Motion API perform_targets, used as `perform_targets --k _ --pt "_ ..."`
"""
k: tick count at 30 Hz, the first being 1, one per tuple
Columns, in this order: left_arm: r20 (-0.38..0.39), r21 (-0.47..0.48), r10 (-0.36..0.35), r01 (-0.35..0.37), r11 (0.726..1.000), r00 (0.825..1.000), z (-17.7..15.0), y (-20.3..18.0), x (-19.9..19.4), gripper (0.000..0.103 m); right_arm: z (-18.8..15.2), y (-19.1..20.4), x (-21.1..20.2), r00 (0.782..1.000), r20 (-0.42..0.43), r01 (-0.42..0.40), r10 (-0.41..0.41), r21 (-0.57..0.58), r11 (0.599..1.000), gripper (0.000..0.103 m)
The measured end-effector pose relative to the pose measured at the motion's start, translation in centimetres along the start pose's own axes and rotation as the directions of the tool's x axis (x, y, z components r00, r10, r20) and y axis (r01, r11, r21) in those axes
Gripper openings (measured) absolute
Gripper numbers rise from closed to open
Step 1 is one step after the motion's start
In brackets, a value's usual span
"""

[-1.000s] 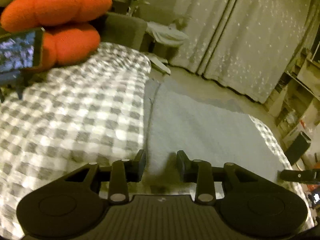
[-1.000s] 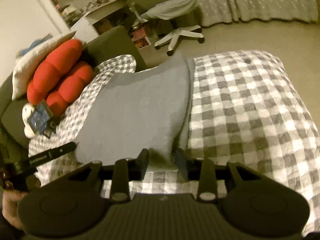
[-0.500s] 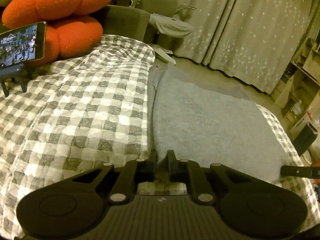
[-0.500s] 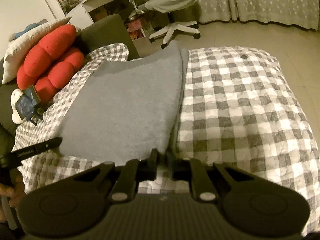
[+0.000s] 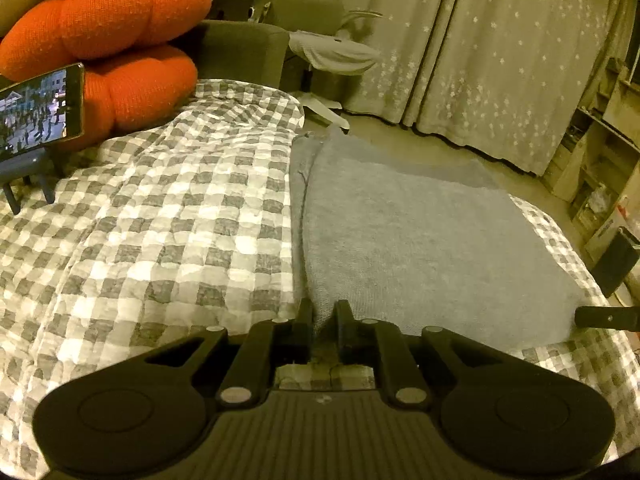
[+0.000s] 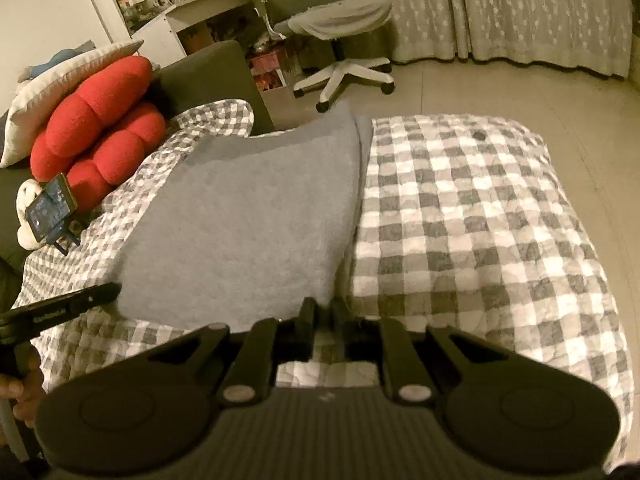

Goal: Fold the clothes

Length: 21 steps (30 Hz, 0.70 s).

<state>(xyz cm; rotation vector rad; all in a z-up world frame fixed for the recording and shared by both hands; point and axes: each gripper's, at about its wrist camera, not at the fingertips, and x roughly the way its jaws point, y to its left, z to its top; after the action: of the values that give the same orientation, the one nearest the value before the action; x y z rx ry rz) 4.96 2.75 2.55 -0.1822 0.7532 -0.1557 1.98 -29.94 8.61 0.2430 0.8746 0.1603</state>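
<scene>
A: You are working in a dim bedroom, over a bed [image 5: 168, 216] that is wearing a grey-and-white checked quilt, with star-print curtains [image 5: 500, 48] hanging behind it and an office chair [image 6: 344, 28] standing on the floor beyond.

B: And where is the garment lying?

A: The grey sweater [image 5: 420, 240] is lying flat on the quilt, already doubled over itself, with a second layer showing along its far edge. From the right wrist camera the grey sweater [image 6: 256, 216] is filling the left half of the bed.

B: What are your claws doing?

A: Your left claw [image 5: 323, 314] is pinching the near left corner of the fabric, its tips drawn almost together on the cloth. Your right claw [image 6: 323, 310] is pinching the near right corner the same way. The cloth between those tips is in shadow, so that grip is probable rather than certain.

B: Anything else nearby?

A: A red cushion [image 5: 112, 48] is sitting at the head of the bed, and a phone [image 5: 40, 110] on a small stand is glowing just in front of it.
</scene>
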Motion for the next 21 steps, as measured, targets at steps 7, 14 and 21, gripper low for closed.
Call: perform_targets --k 7,14,21 --pt "0.055 -0.006 0.049 -0.048 0.999 0.997 1.1 0.8 -2.1 0.018 0.3 0.9 -1.8 0.99 0.123 0.079 -0.073 -0.045 0.996 0.016" --pt "0.108 0.086 -0.03 0.021 0.996 0.994 0.8 -2.0 -1.8 0.02 0.0 5.5 1.2 0.998 0.067 0.005 0.006 -0.164 0.986 0.016" --pt "0.043 0.131 -0.028 0.022 0.991 0.999 0.2 -3.8 1.5 0.024 -0.3 8.2 4.0 1.0 0.001 -0.026 0.027 -0.232 0.972 0.014"
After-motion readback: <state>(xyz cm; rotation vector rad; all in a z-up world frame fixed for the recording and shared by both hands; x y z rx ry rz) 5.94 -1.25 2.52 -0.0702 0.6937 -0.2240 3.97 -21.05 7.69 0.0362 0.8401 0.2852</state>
